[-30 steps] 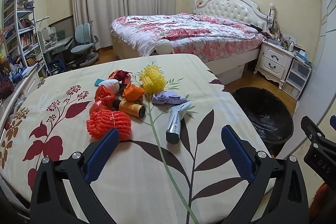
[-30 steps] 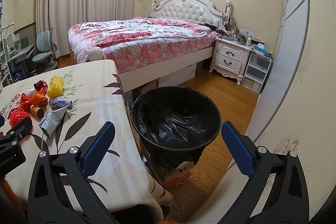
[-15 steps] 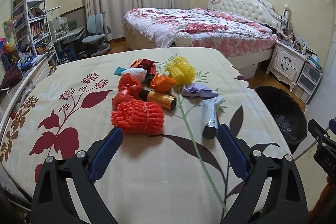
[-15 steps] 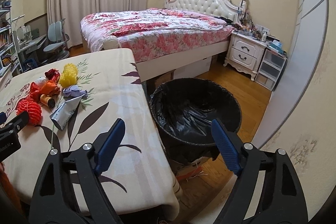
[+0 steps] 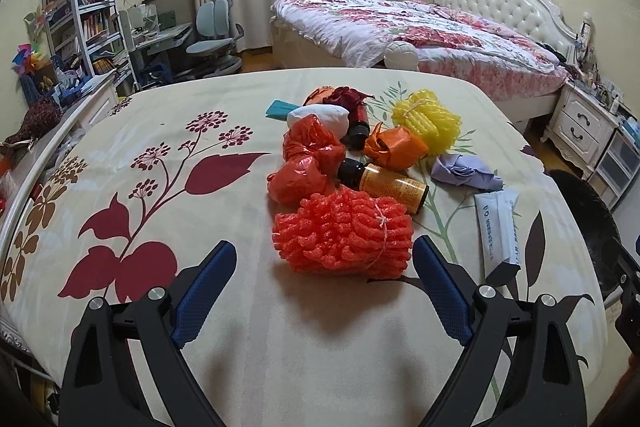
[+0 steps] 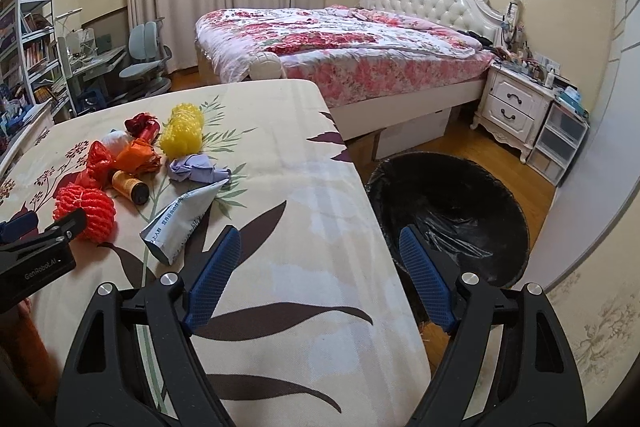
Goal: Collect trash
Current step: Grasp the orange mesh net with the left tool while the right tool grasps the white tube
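Observation:
A pile of trash lies on the floral-cloth table point(image 5: 160, 155). It holds a red foam net bundle point(image 5: 344, 233), red plastic bags point(image 5: 308, 159), an orange-labelled bottle point(image 5: 384, 185), an orange wrapper point(image 5: 396, 147), a yellow foam net point(image 5: 426, 123), a purple crumpled piece point(image 5: 466, 173) and a white tube point(image 5: 498, 231). My left gripper point(image 5: 324, 247) is open just in front of the red foam net, with nothing between its fingers. My right gripper point(image 6: 319, 231) is open over the table's right edge, near the tube point(image 6: 182, 223). The black-lined bin point(image 6: 452, 215) stands on the floor beside the table.
A bed with a floral quilt point(image 6: 340, 47) stands behind the table, and a white nightstand point(image 6: 516, 107) and plastic drawers point(image 6: 560, 143) at the right. A desk, chair point(image 5: 212, 31) and bookshelf point(image 5: 80, 7) fill the left side. Wooden floor lies between table and bed.
Both grippers have moved toward the trash pile, which now looks larger and more centred in the left wrist view. Both sets of jaws stand a little narrower than before.

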Tool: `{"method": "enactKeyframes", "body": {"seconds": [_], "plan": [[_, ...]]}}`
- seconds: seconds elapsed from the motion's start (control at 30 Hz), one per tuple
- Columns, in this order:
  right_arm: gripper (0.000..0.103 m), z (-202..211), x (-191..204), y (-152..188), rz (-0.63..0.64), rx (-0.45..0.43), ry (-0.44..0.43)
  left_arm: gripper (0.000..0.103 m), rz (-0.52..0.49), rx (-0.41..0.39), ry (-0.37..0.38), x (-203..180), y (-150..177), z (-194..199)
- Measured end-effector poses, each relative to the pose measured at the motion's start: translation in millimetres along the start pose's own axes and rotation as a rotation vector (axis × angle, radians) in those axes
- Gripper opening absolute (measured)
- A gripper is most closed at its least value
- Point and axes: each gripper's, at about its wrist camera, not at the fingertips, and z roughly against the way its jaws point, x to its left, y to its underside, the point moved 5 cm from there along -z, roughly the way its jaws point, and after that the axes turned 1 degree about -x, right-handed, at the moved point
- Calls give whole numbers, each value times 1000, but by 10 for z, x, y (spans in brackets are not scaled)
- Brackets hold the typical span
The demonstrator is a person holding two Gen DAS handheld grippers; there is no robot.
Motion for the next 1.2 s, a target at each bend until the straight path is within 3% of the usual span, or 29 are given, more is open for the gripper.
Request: {"method": "enactKeyframes", "body": {"seconds": [0.27, 0.33, 0.53, 0.93, 1.13, 1.2], "plan": [[80, -109, 102, -103, -1, 13, -31, 89, -42, 35, 19, -119, -52, -178], [80, -109, 137, -120, 3, 13, -38, 74, -45, 33, 35, -127, -48, -180], [80, -108, 296, -183, 26, 10, -63, 62, -80, 0, 53, -156, -42, -100], [78, -304, 870, -201, 104, 50, -134, 57, -28, -40, 55, 139, -87, 69], [50, -485, 986, -99, 125, 124, -154, 57, 9, -34, 31, 328, -59, 39], [26, -515, 975, -54, 116, 151, -177, 56, 18, -32, 29, 360, -59, 36]]}}
